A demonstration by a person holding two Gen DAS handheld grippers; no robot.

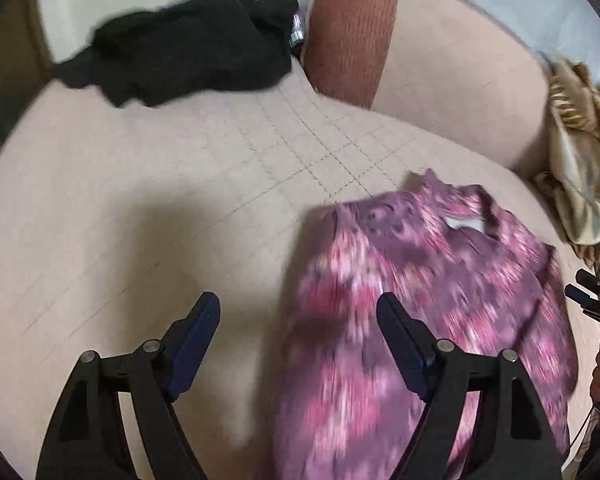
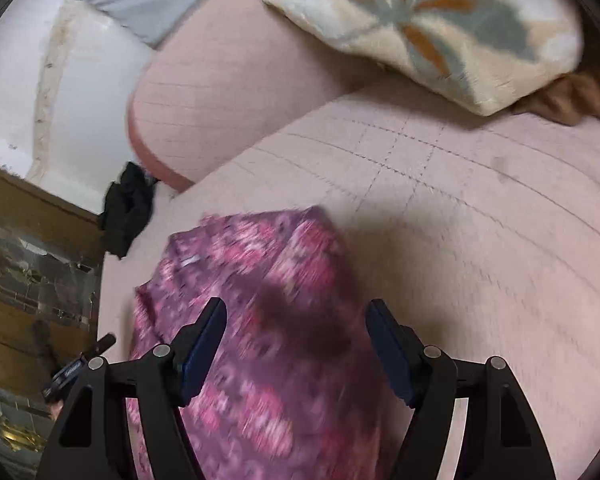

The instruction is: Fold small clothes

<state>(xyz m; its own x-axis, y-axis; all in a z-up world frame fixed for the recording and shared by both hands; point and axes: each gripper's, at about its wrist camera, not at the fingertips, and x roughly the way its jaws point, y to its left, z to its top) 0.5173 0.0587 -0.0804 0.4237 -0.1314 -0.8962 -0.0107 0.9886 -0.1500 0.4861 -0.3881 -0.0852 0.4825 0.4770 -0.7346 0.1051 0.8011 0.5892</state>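
Purple-pink floral garment (image 1: 420, 300) lies on the pale pink quilted sofa seat (image 1: 160, 200), bunched and partly folded, a small white label visible near its top edge; heavy motion blur, so fold lines are unclear. In the right wrist view the same garment (image 2: 260, 300) sits at lower centre of the seat (image 2: 480, 220).

Left hand-held gripper (image 1: 298, 332) has its jaws spread wide with nothing between the pads; its right finger sits over the garment's left edge, its left finger over bare seat; contact cannot be judged. Right hand-held gripper (image 2: 296, 340) is also spread wide and holds nothing; the garment lies below the gap, with the right finger over bare seat.

Black garment (image 1: 188, 48) lies crumpled at the far left of the seat, well apart from the floral one. Rust-coloured ribbed cushion (image 1: 348, 28) stands just beside it against the pink backrest (image 1: 460, 80). Floral-patterned cushion (image 2: 440, 28) leans at the far right end. Brown patterned floor (image 2: 28, 260) shows beyond the sofa edge.
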